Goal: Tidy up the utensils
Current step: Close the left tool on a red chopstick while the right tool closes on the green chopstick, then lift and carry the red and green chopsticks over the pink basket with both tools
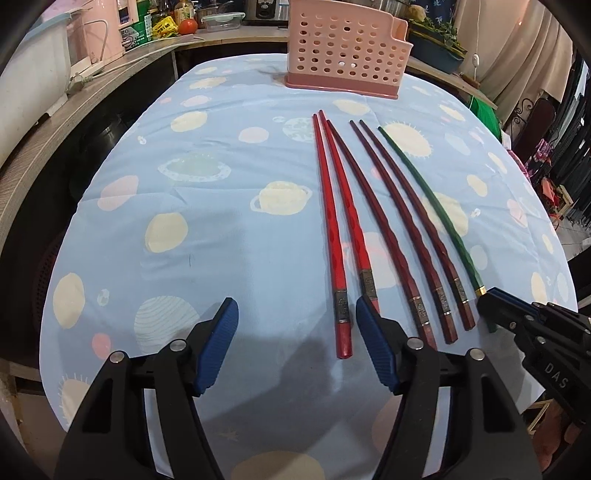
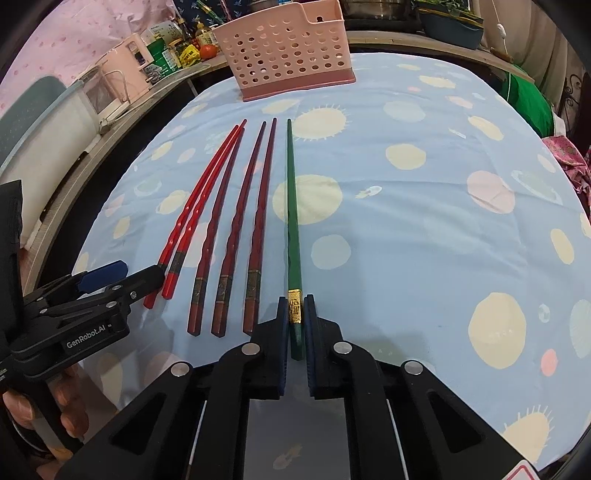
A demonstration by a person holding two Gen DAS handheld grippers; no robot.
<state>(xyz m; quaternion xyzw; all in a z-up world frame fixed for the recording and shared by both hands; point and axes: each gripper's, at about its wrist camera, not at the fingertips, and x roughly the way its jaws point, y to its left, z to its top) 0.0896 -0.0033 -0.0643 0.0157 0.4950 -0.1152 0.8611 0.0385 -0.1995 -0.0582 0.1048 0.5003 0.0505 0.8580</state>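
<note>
Several chopsticks lie side by side on the blue planet-print tablecloth [image 1: 207,229]: two bright red chopsticks [image 1: 332,229], three dark red chopsticks [image 1: 397,221] and one green chopstick [image 2: 291,206] with a gold band. My left gripper [image 1: 297,310] hovers open over the thick ends of the red pair; one red end lies between its blue pads [image 1: 218,332], and the other red chopstick passes under the right finger. My right gripper [image 2: 296,306] is shut on the green chopstick at its gold band, and the stick still rests on the cloth. A pink perforated utensil basket [image 1: 347,48] stands at the table's far edge.
The basket [image 2: 284,48] looks empty through its holes. A counter with a pink appliance [image 1: 107,33], jars, packets and a tomato curves behind the table on the left. The right gripper [image 1: 487,299] shows at the left wrist view's right edge. A hand [image 2: 70,417] holds the left gripper [image 2: 136,275].
</note>
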